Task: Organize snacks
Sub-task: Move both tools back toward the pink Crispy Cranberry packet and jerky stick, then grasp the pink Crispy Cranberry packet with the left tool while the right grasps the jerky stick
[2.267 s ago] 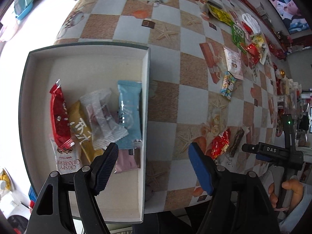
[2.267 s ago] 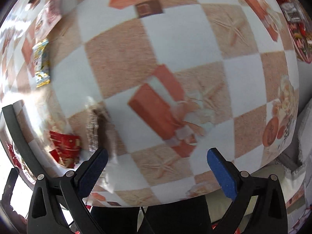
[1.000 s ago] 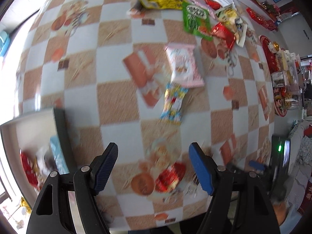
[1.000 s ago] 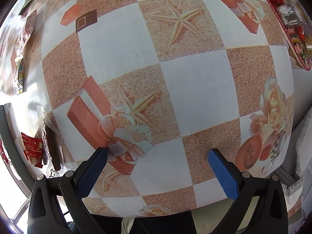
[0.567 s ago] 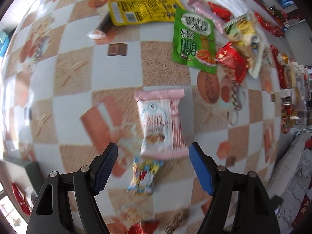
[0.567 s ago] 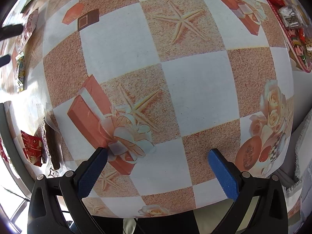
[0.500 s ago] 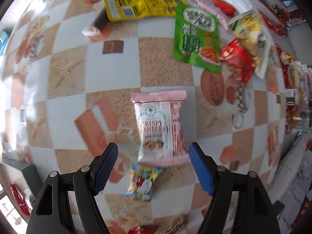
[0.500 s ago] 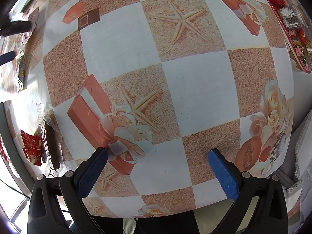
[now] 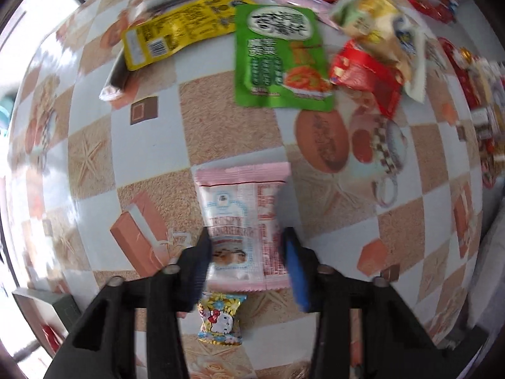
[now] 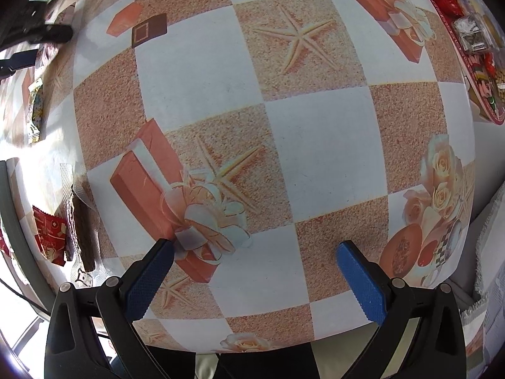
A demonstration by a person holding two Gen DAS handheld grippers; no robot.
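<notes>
Checkered oilcloth in white and tan squares, printed with starfish, gift boxes and roses, covers the bench [image 9: 221,120] in both views.

Left wrist view: the left claw [image 9: 246,259] is low over a pink-and-white crimped snack packet printed with a cranberry label [image 9: 243,221]. Its two blue-padded fingers [image 9: 295,271] stand at the packet's two long edges, one on each side. The frame is motion-blurred, so contact between pads and wrapper cannot be confirmed; the jaws are partly closed to about the packet's width. The packet lies flat on the bench.

Just beside the packet's near end lies a small yellow-and-blue candy wrapper with a cartoon cat face [image 9: 221,322]. Beyond the packet, well apart, lies a group of snacks: a green foil pouch with white lettering [image 9: 281,60], a yellow flat pouch with a barcode [image 9: 180,31], a red foil packet [image 9: 366,75] and a pale cream-and-yellow packet [image 9: 378,22]. The corner of a grey-rimmed storage box [image 9: 41,300] appears at the lower left edge.

Right wrist view: the right claw [image 10: 255,278] is spread wide and holds nothing, hovering over bare oilcloth. At the left edge lie a red patterned foil packet [image 10: 49,233] and a dark brown bar in clear wrapping [image 10: 83,230], touching each other.
</notes>
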